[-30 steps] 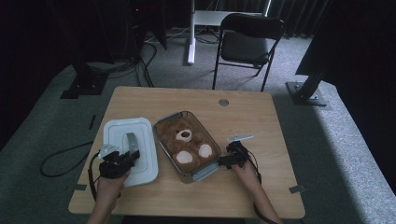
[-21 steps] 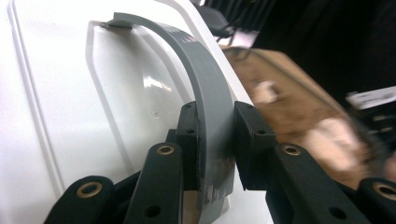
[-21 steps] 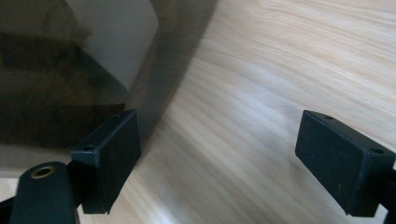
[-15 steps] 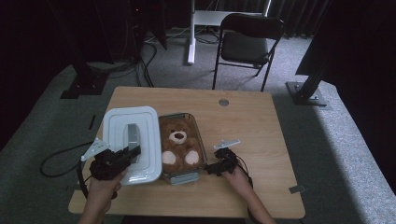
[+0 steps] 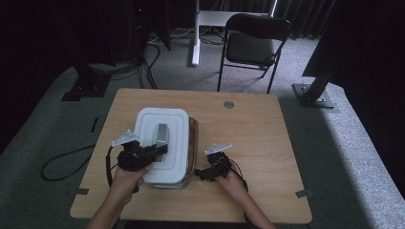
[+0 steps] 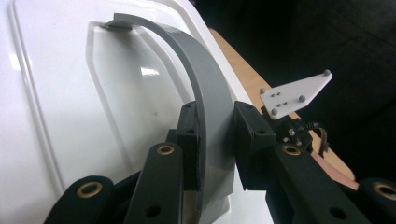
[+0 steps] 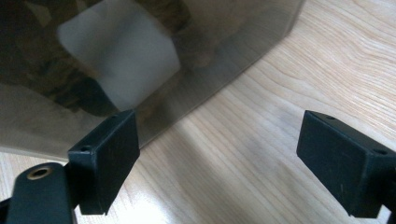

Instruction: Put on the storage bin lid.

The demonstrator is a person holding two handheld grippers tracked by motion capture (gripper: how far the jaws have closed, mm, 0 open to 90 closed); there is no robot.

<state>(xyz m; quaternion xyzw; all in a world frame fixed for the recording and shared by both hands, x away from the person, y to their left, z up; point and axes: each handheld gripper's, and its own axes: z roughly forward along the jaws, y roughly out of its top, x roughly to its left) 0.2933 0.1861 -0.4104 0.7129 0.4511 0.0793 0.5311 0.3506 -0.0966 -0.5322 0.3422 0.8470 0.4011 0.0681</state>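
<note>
Room: dim, grey carpet, black chair (image 5: 255, 45) at 12 o'clock beyond the table, cable on the floor at 9 o'clock.
Table (image 5: 267, 138): light wood, small round grommet near the far edge.
Container (image 5: 192, 143): clear tub, left of table centre, brown plush contents seen through the wall (image 7: 154, 51) in the right gripper view.
Lid (image 5: 162, 143): white, rectangular, lying over the container and covering most of it, container's rim showing along the 3 o'clock side.
Lid handle (image 6: 205, 88): grey arched strap, anchored on the lid top.
Left gripper (image 5: 143, 153): at the lid's 7 o'clock end, jaws clamped tight on the grey handle, pads (image 6: 189, 140) pressed against both faces of the strap.
Right gripper (image 5: 203, 172): on the table at 4 o'clock of the container, jaws wide apart with nothing between them, one pad (image 7: 109, 156) just beside the container's wall, touching or not unclear.
Hands: both entering from 6 o'clock, one on each gripper.
</note>
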